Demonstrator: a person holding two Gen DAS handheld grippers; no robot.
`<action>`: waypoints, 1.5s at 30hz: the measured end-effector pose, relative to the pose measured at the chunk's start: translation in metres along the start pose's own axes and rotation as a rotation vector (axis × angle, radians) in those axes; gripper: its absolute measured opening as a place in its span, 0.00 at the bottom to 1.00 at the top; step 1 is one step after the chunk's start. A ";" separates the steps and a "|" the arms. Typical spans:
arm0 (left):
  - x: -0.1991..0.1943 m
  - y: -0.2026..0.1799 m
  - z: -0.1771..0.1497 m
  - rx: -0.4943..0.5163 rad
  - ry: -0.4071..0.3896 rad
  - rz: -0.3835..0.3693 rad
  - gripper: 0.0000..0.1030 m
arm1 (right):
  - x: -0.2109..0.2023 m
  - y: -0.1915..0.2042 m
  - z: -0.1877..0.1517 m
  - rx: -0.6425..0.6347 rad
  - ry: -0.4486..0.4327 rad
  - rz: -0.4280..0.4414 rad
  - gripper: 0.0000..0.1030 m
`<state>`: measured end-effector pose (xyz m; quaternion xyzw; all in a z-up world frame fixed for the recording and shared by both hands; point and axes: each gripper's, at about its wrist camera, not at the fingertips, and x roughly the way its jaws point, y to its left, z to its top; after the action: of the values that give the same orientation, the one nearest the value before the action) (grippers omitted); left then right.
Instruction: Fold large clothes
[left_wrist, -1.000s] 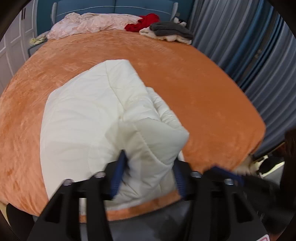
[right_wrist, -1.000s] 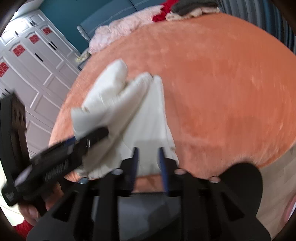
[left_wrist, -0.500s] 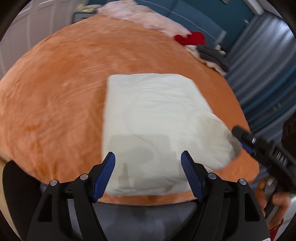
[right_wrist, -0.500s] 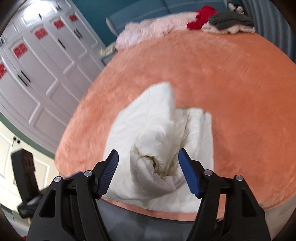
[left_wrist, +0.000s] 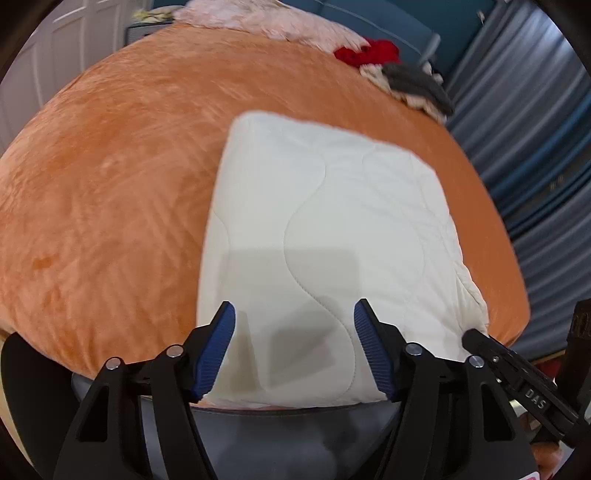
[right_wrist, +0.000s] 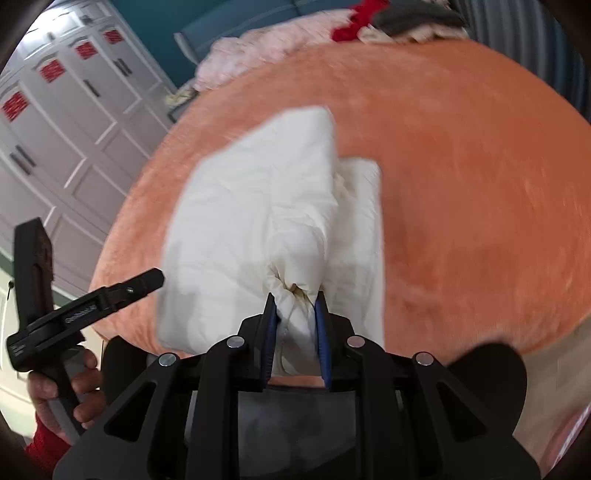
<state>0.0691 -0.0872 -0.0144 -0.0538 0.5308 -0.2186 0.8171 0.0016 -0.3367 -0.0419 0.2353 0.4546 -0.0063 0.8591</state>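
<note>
Right wrist view: the right tool (right_wrist: 294, 299) has just been closing and its blue pads now pinch a bunched corner of the white quilted garment (right_wrist: 258, 221), at 6 o'clock of the folded bundle. The bundle lies near the front edge of the orange bed (right_wrist: 461, 166). The left tool (left_wrist: 294, 343) hovers with its pads spread wide over the near edge of the same garment (left_wrist: 332, 229); cloth shows between them in that view, but nothing is pressed.

The step in hand looks like a further fold of an already compact rectangle: one corner is taken, the other is not yet gripped. Next, the left tool would likely need to drop onto the near edge and close, so both corners can be carried over toward 12 o'clock together.

No containers are in sight; a pile of other clothes (left_wrist: 399, 74) lies loose at the bed's far end, around 1 o'clock.
</note>
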 end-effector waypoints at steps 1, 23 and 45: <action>0.005 -0.004 -0.002 0.017 0.014 0.014 0.60 | 0.005 -0.003 -0.002 -0.001 0.008 -0.017 0.18; 0.056 -0.026 -0.022 0.169 0.074 0.198 0.60 | 0.074 -0.017 -0.018 -0.031 0.153 -0.128 0.19; 0.075 -0.034 -0.024 0.212 0.043 0.268 0.61 | 0.082 -0.012 -0.018 -0.036 0.159 -0.142 0.19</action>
<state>0.0636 -0.1450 -0.0771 0.1087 0.5245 -0.1633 0.8285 0.0333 -0.3235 -0.1195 0.1866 0.5369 -0.0405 0.8218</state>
